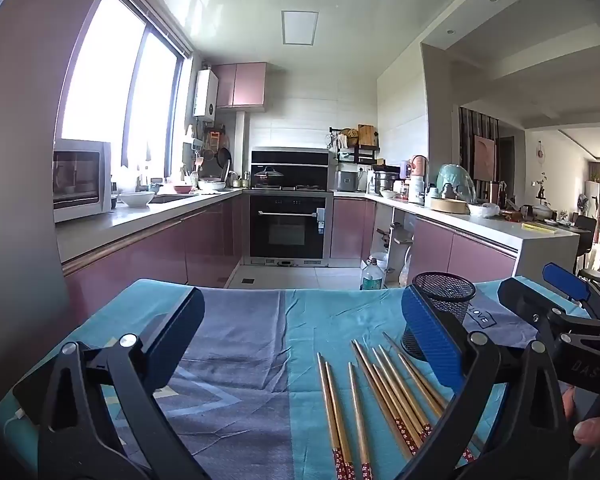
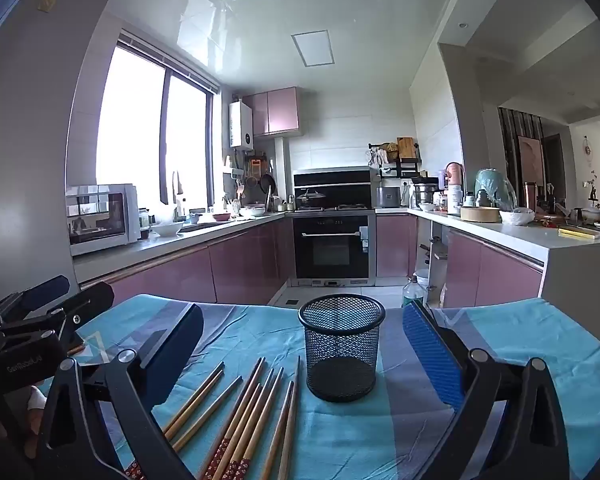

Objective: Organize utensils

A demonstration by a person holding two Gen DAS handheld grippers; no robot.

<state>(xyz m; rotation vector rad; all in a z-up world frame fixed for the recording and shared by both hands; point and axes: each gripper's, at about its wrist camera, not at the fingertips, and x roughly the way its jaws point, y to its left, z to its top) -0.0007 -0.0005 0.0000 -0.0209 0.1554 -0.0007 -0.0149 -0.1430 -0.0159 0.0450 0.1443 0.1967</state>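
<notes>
Left gripper (image 1: pixel 300 344): near level, jaws wide, holding nothing
Right gripper (image 2: pixel 304 356): likewise, wide, nothing held
Black wire-mesh cup (image 2: pixel 341 346): upright, empty
Wooden chopsticks with red ends (image 2: pixel 256 412): loose on blue cloth (image 2: pixel 520 332), left of cup

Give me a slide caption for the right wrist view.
Open right claw faces an empty mesh cup beside loose chopsticks on a blue cloth.

A loose bunch of wooden chopsticks (image 2: pixel 236 420) lies flat on the blue cloth, their red, flower-patterned handle ends toward the near edge and their plain tips fanning away toward the far side. Some lie side by side touching, others a little apart. Just to their right and slightly farther back stands a black wire-mesh cup (image 2: pixel 342 346), upright, round, open at the top and empty.
</notes>
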